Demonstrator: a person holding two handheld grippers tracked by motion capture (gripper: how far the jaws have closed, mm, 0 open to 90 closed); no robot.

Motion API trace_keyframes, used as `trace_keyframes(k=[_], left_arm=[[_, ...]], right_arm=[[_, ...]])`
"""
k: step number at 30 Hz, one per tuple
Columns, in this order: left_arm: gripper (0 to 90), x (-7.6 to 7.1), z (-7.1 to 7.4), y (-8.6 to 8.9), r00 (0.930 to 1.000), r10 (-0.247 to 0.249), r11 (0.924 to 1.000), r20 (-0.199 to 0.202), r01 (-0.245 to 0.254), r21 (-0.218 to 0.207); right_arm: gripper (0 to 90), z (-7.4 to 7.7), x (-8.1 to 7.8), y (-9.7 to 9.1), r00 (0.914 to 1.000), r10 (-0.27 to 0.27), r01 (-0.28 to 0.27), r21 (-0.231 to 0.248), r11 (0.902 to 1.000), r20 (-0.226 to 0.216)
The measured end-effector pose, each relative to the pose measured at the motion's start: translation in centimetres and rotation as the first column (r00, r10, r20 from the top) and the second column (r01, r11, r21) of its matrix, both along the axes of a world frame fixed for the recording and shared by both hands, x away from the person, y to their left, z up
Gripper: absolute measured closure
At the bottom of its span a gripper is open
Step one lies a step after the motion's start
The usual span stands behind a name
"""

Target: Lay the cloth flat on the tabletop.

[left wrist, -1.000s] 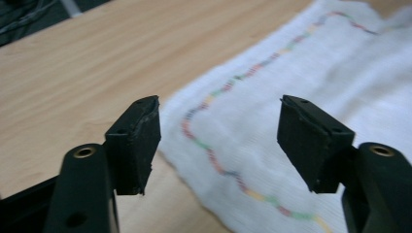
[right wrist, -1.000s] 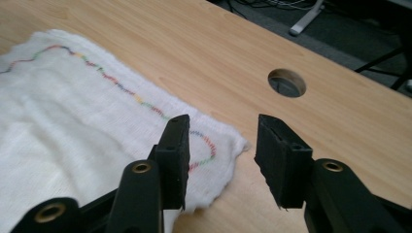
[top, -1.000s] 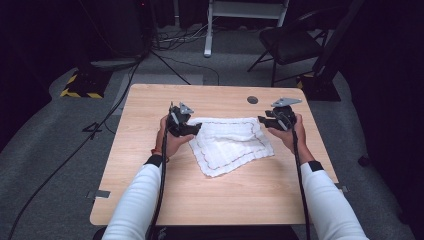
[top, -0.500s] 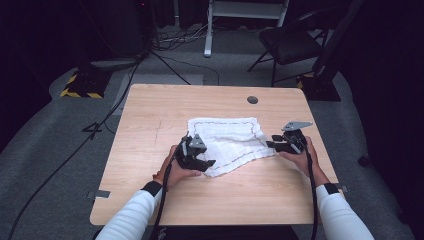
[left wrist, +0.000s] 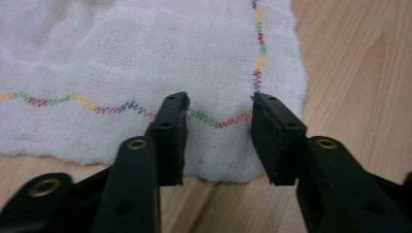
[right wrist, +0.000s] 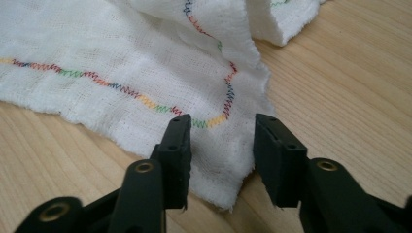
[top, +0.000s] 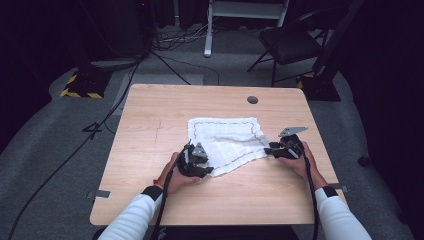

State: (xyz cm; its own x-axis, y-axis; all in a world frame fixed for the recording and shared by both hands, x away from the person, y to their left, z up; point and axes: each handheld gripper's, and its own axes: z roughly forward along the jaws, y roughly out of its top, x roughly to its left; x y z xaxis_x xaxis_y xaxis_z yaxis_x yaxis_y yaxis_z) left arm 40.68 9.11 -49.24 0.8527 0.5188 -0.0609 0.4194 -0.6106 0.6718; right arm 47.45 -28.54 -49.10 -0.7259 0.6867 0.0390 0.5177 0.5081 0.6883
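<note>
— One white gauze cloth (top: 226,143) lies on the wooden table (top: 150,125), a little toward the person's side of the middle, with a wavy line of multicoloured stitching (left wrist: 63,100) running just inside its hem. Part of it is folded over itself; in the right gripper view a doubled flap rises behind the flat layer.

— Where are the two tools against it?

— Left gripper (top: 196,161) sits at the cloth's near left corner, right gripper (top: 276,149) at its near right corner, each in a hand coming in from the bottom of the high view. White sleeves cover both forearms.

— Are the jaws on the fabric?

— In the left gripper view (left wrist: 221,114) the two black jaws stand apart with the rounded corner of the cloth between them, stitching crossing the gap. They have just been closing, yet a clear gap remains and the pads are not pressing the fabric together. In the right gripper view (right wrist: 222,124) it is the same: jaws apart, the pointed corner lying flat between them, jaws lately closing, no pinch to be seen.

— Anything else around?

— A dark round grommet (top: 252,99) is set in the table's far edge. Beyond the table, on grey carpet, stand a folding chair (top: 290,42) and a yellow-and-black striped base (top: 80,85), with cables trailing across the floor.
</note>
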Motion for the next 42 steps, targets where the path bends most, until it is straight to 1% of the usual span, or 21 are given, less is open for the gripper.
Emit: trace_keyframes(k=[3,5,6,7,9,11,14,15,20,22,25,26,27,29,30,31,34,37,38,39,42], left_arm=[[68.0,0.1,0.0,0.2,1.0000,0.006,1.0000,0.005,-0.006,0.005],[73.7,0.1,0.1,0.3,0.9999,-0.006,0.9999,0.008,0.006,0.012],[76.5,0.0,0.1,0.3,0.9999,-0.008,0.9999,0.014,0.008,0.014],[78.8,-0.1,0.3,0.4,0.9995,-0.025,0.9994,0.021,0.024,0.023],[82.1,-0.3,0.5,0.5,0.9991,-0.035,0.9992,0.025,0.034,0.022],[82.4,-0.5,0.8,0.9,0.9983,-0.045,0.9987,0.037,0.044,0.025],[83.8,-0.8,1.2,1.3,0.9973,-0.057,0.9982,0.047,0.056,0.020],[84.1,-0.9,1.3,1.4,0.9970,-0.064,0.9980,0.043,0.063,0.009],[84.5,-2.0,1.4,2.0,0.9957,-0.084,0.9964,0.039,0.083,0.017],[84.6,-2.6,1.5,2.3,0.9947,-0.093,0.9953,0.042,0.092,0.029],[84.6,-3.3,1.6,2.8,0.9952,-0.086,0.9958,0.045,0.085,0.034],[84.6,-3.6,1.6,2.9,0.9962,-0.078,0.9967,0.039,0.077,0.028],[84.7,-3.8,1.5,3.1,0.9964,-0.079,0.9964,0.033,0.078,0.035],[84.7,-4.2,1.4,3.3,0.9955,-0.091,0.9951,0.027,0.090,0.042],[84.7,-4.4,1.3,3.4,0.9949,-0.097,0.9944,0.026,0.096,0.044],[84.7,-4.6,1.3,3.5,0.9943,-0.104,0.9934,0.024,0.102,0.052],[84.7,-5.2,1.1,3.7,0.9949,-0.100,0.9943,0.013,0.100,0.039],[84.3,-5.8,0.9,4.0,0.9944,-0.105,0.9929,0.013,0.104,0.057],[83.8,-6.0,0.8,4.0,0.9942,-0.108,0.9926,0.009,0.107,0.058],[83.0,-6.1,0.8,4.1,0.9947,-0.103,0.9931,0.008,0.102,0.057],[78.9,-6.4,0.8,4.3,0.9960,-0.087,0.9954,0.019,0.086,0.042]], right_arm=[[73.1,0.0,-0.2,0.0,0.9999,-0.005,0.005,0.000,1.0000,0.011],[80.2,0.0,-0.5,0.3,0.9999,0.005,-0.005,-0.003,1.0000,0.016],[81.8,0.0,-0.6,0.5,0.9997,0.008,-0.007,-0.014,0.9999,0.025],[82.9,0.0,-0.7,0.6,0.9995,0.010,-0.009,-0.023,0.9997,0.031],[83.9,0.2,-1.0,0.7,0.9994,0.023,-0.022,-0.042,0.9989,0.026],[84.2,0.4,-1.4,0.6,0.9992,0.039,-0.038,-0.026,0.9989,0.011],[84.5,1.0,-2.2,0.3,0.9983,0.057,-0.057,0.005,0.9984,0.015],[84.6,1.2,-2.6,0.3,0.9978,0.064,-0.064,0.010,0.9979,0.016],[84.7,1.8,-5.3,0.8,0.9939,0.107,-0.107,-0.003,0.9942,0.028],[84.7,2.0,-6.4,1.0,0.9923,0.121,-0.122,0.007,0.9925,0.026],[84.7,2.0,-8.2,1.3,0.9914,0.130,-0.130,0.023,0.9912,0.018],[84.7,2.0,-8.7,1.5,0.9908,0.135,-0.135,0.023,0.9905,0.013],[84.7,1.8,-9.2,1.6,0.9896,0.143,-0.143,0.013,0.9896,0.011],[84.7,1.6,-10.2,1.9,0.9870,0.160,-0.160,-0.026,0.9868,0.015],[84.7,1.6,-10.6,2.0,0.9861,0.166,-0.165,-0.034,0.9857,0.015],[84.7,1.5,-10.9,2.0,0.9849,0.172,-0.172,-0.035,0.9845,0.013],[84.7,1.4,-11.6,1.8,0.9848,0.174,-0.174,-0.014,0.9847,0.002],[84.7,1.1,-12.1,1.6,0.9837,0.179,-0.180,-0.019,0.9836,-0.013],[84.7,1.0,-12.3,1.5,0.9836,0.179,-0.179,-0.011,0.9837,-0.022],[84.6,0.9,-12.4,1.5,0.9833,0.181,-0.181,-0.003,0.9835,-0.024],[82.7,1.0,-12.7,1.3,0.9849,0.172,-0.172,-0.012,0.9849,-0.015]])
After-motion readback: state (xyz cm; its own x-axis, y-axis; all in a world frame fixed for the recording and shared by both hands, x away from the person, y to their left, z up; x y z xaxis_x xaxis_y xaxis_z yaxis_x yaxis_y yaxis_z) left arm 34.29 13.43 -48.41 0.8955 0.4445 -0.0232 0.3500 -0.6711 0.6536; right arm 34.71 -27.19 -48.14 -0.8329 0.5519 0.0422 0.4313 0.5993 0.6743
